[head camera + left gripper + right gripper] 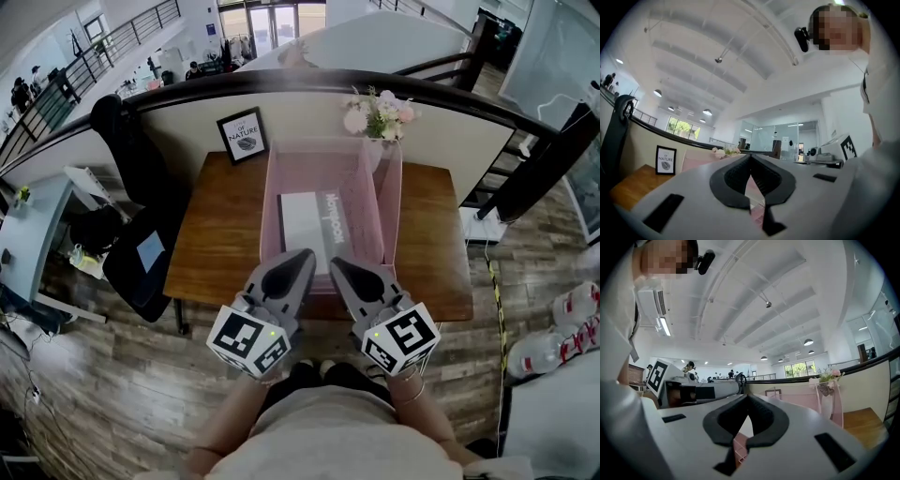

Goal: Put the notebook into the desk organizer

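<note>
A clear pink desk organizer (pixel 272 187) stands in the middle of the wooden table (pixel 216 244). A white notebook (pixel 303 225) lies inside it, with a grey printed strip along its right side. Both grippers hover side by side at the organizer's near edge, pointing into it. My left gripper (pixel 302 258) is shut, its jaws meeting at the tip with nothing between them (pixel 751 157). My right gripper (pixel 339 266) is likewise shut and empty (pixel 747 397). The pink organizer (pixel 701 161) shows just beyond the jaws in the left gripper view, and the same organizer (pixel 797 399) in the right gripper view.
A framed "Nature" print (pixel 243 136) stands at the table's back left, and a small bunch of flowers (pixel 378 112) at the back right. A chair draped with a black jacket (pixel 141 225) is at the table's left. A curved railing runs behind the table.
</note>
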